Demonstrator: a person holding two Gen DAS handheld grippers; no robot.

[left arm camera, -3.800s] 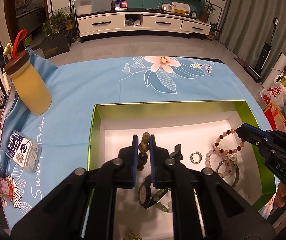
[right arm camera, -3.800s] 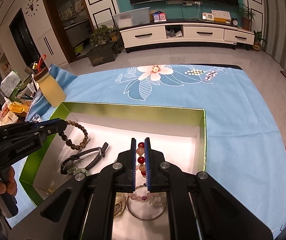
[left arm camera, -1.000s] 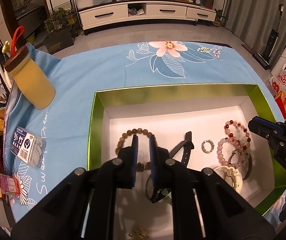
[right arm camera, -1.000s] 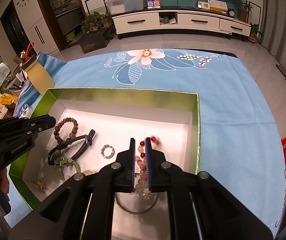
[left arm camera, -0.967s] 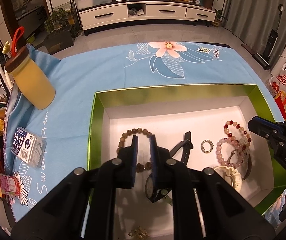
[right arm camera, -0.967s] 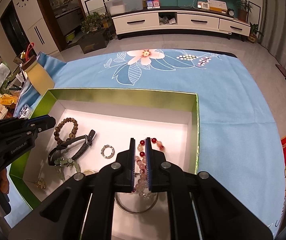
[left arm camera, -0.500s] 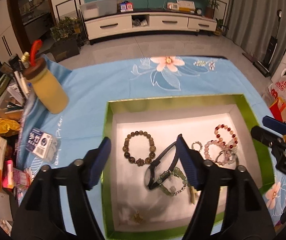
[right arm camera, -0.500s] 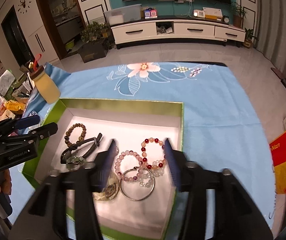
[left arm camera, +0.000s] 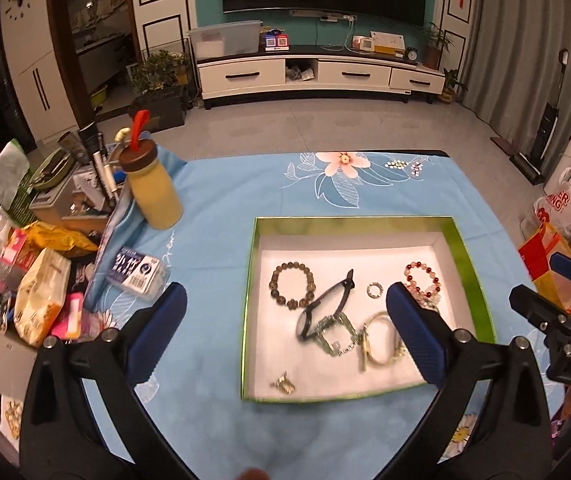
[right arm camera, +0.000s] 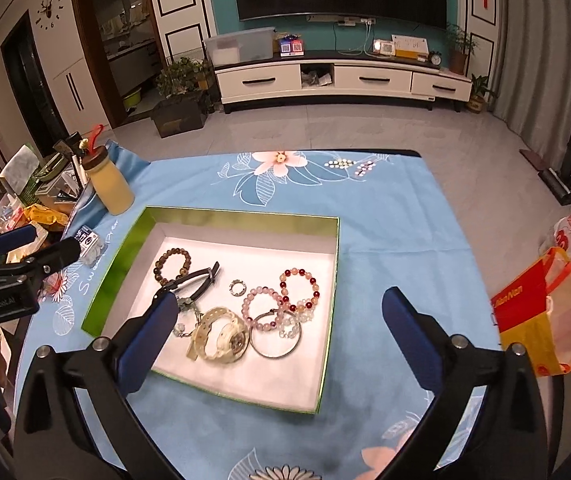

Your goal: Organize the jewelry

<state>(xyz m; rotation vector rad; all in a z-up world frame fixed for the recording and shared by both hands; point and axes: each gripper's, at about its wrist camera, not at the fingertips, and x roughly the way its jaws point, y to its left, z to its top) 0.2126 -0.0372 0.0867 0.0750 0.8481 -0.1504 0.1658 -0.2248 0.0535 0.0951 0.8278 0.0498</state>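
Left tongs (left arm camera: 285,320) wide apart, just opened up, nothing between. Right tongs (right arm camera: 277,316) same: wide apart, just opened, nothing held. Both hang above green box (right arm camera: 125,256) on blue worktop (right arm camera: 397,232). Inside box: brown bead bracelet (left arm camera: 292,285), black watch (left arm camera: 325,306), small ring (right arm camera: 238,288), pink and red bead bracelets (right arm camera: 300,289), pale watch (right arm camera: 221,338). Yellow bottle (left arm camera: 153,196) stands left of box.

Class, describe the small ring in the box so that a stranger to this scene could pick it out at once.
Find the green-walled box on the blue cloth. On its white floor, between the black watch strap and the pink bead bracelet, lies the small ring. It is far the smallest loop there, silvery and studded.
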